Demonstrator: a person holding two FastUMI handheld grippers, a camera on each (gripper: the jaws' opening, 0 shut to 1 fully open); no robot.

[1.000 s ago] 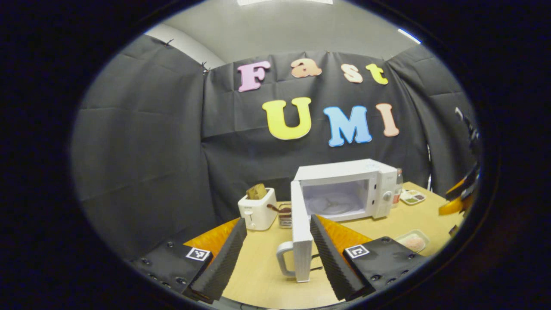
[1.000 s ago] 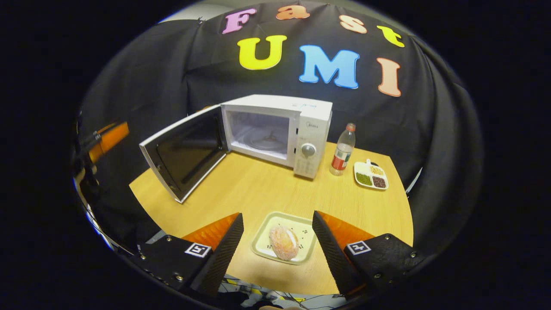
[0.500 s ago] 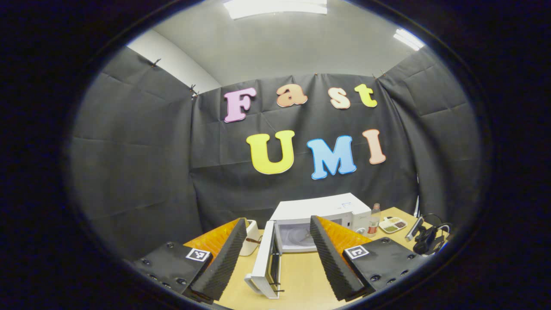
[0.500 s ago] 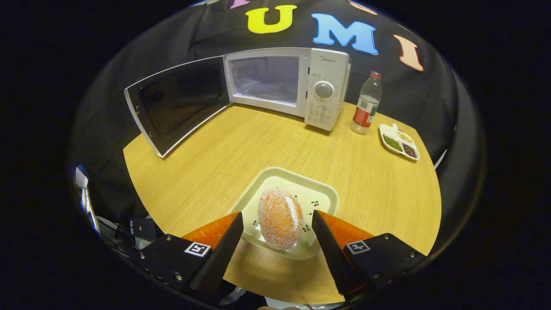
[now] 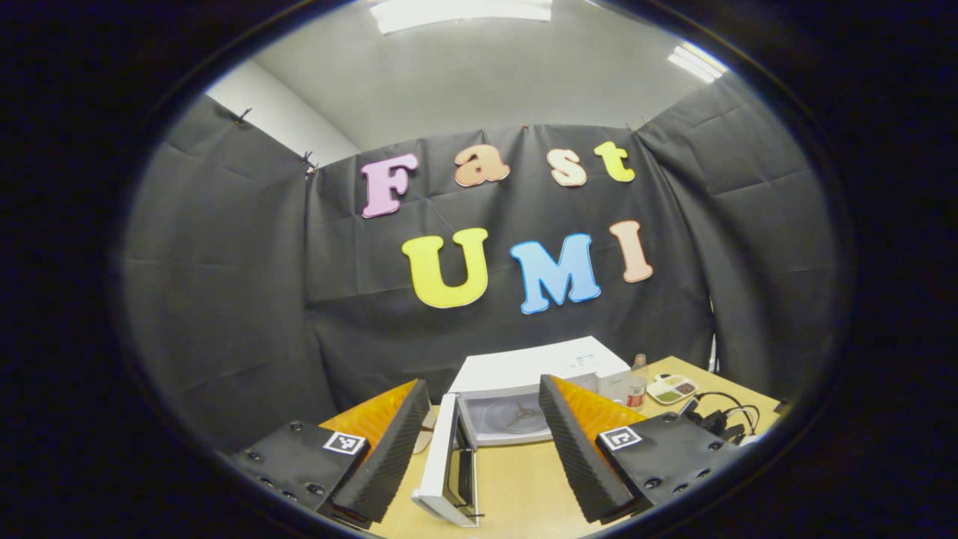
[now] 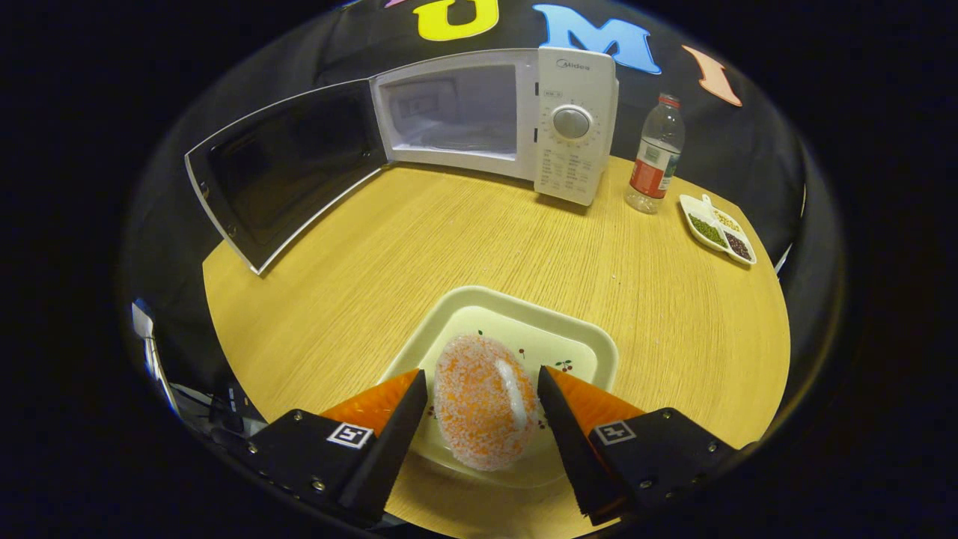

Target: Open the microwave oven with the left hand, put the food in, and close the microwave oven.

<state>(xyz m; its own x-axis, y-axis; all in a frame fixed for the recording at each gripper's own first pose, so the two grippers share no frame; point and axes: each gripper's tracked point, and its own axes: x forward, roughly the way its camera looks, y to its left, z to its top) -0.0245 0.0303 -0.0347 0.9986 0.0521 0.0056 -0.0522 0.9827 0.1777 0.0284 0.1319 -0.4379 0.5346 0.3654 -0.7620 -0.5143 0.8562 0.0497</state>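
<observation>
Both my right gripper [image 6: 481, 397] fingers flank the food [image 6: 483, 410], unclenched; I'd squeeze gently, centred, before lifting.

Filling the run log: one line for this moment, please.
microwave door: open | food: on tray, between right gripper fingers, ungripped | left gripper: open, empty
</observation>
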